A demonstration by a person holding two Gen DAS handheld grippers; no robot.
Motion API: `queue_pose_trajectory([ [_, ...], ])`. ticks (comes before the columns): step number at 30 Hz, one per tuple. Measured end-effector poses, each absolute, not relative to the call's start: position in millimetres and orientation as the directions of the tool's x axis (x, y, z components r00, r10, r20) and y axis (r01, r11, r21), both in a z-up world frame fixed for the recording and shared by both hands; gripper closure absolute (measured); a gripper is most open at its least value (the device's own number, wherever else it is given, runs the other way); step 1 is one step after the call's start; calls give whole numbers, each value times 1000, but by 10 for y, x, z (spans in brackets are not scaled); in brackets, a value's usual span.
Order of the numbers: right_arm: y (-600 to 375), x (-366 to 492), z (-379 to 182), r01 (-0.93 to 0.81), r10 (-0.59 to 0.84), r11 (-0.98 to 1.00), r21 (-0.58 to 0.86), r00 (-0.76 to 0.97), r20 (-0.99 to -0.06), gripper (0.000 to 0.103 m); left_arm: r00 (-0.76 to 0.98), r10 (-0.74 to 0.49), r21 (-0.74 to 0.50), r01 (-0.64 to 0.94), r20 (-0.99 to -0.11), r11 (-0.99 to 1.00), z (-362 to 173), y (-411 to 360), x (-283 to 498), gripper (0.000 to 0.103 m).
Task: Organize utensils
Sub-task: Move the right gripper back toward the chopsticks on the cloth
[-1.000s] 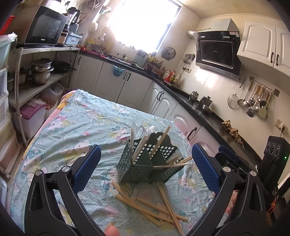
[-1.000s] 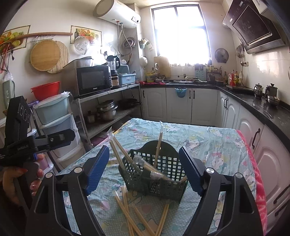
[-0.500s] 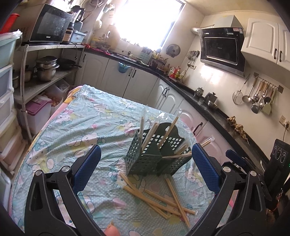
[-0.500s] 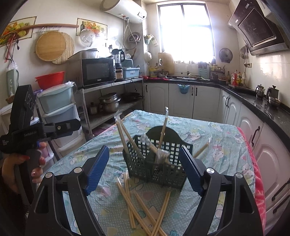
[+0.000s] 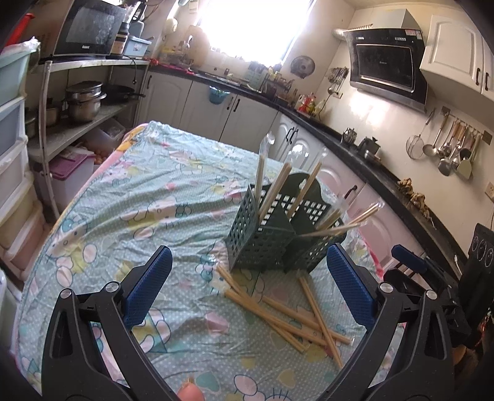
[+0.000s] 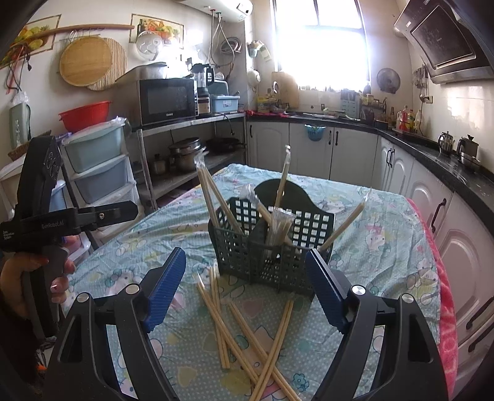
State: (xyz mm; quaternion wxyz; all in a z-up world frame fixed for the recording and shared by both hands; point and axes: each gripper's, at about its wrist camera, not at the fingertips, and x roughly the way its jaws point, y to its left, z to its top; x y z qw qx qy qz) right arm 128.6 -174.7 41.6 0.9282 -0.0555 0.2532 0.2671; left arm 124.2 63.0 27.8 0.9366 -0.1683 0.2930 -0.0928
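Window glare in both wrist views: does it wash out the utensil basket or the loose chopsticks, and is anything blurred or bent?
Left wrist view: the window is blown out white, but the green basket and loose chopsticks stay sharp. Right wrist view: same blown-out window, basket readable; fisheye bends the cabinets and darkens the corners.

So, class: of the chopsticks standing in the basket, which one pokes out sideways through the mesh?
The wrapped chopstick at the basket's right end in the right wrist view: it slants out through the mesh, while the others rise from the open top.
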Motion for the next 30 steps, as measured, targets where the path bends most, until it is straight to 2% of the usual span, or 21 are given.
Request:
queue_pose_trajectory([
  [19, -1818, 1498, -73, -502, 410, 864, 26, 674, -614, 26, 730, -321, -392, 79, -603, 917, -195, 467, 1350, 11],
  [23, -1838, 1565, -187, -496, 397, 868, 28, 659, -639, 32, 700, -351, -417, 83, -622, 905, -329, 434, 1402, 11],
  [25, -1839, 1592, -238, -500, 398, 866, 32, 647, -650, 35, 684, -370, -439, 81, -629, 895, -392, 435, 1430, 13],
  [30, -1807, 1649, -329, -502, 388, 864, 29, 628, -675, 38, 637, -412, -505, 40, -652, 862, -594, 482, 1543, 30],
])
